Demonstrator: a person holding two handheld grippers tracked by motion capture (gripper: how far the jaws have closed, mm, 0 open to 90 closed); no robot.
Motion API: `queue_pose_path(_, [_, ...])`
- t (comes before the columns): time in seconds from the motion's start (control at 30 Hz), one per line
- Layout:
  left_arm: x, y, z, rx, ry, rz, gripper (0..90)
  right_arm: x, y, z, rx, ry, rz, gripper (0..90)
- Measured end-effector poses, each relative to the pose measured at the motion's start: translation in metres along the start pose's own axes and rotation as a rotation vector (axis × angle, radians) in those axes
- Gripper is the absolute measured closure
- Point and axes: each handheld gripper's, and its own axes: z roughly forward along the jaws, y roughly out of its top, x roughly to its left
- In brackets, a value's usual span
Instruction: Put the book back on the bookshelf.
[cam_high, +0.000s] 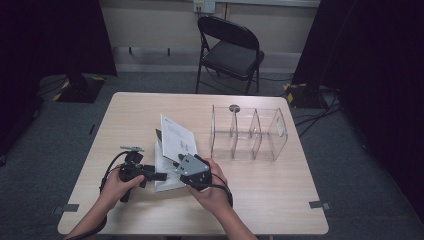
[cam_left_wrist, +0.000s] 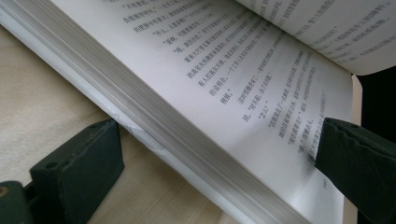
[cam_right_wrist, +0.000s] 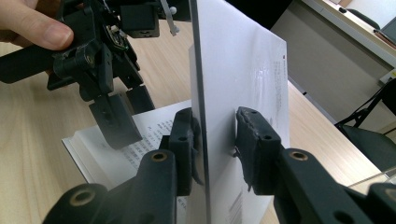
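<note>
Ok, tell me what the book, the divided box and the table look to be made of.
Book: matte white paper, judging by its printed text and stacked page edges. Divided box: clear glossy plastic, perhaps acrylic, since the table shows through it. Table: pale wood-grain top, likely laminate rather than solid wood.

— What are the two black jaws at the bottom of the right gripper view doing?

— The right gripper (cam_right_wrist: 215, 144) is clamped on a raised sheaf of pages (cam_right_wrist: 243, 84), one pad on each side. The sheaf stands nearly upright, its edge toward the camera.

— And beneath it?

— An open book (cam_right_wrist: 100, 156) lies flat on the wooden table (cam_right_wrist: 42, 112), with printed lines on the page.

— Is the other tool around?

— Yes, the left gripper (cam_right_wrist: 116, 114) hangs at upper left, one jaw tip down on the open page. A thumb (cam_right_wrist: 35, 25) presses on its body.

— Anything behind?

— A grey wall and a dark folding chair (cam_right_wrist: 373, 126) at the right edge.
</note>
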Motion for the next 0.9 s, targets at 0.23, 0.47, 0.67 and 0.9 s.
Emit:
queue_pose_path(0.23, [-0.0004, -0.0009, 0.0025, -0.014, 0.001, 0.001, 0.0, 0.0009, -0.0006, 0.0005, -0.001, 0.001, 0.002, 68.2])
queue_pose_path(0.47, [-0.0019, -0.001, 0.0039, -0.03, 0.012, -0.026, 0.0, 0.0032, -0.0006, 0.0022, -0.001, 0.003, 0.001, 67.9])
queue_pose_path(0.67, [-0.0026, 0.0, 0.0046, -0.035, 0.016, -0.06, 1.2, 0.003, -0.0011, 0.0023, -0.004, 0.005, 0.005, 67.9])
queue_pose_path(0.9, [0.0007, 0.0001, 0.002, -0.025, -0.015, -0.141, 13.3, 0.0043, -0.0018, 0.0026, -0.005, 0.006, 0.004, 67.8])
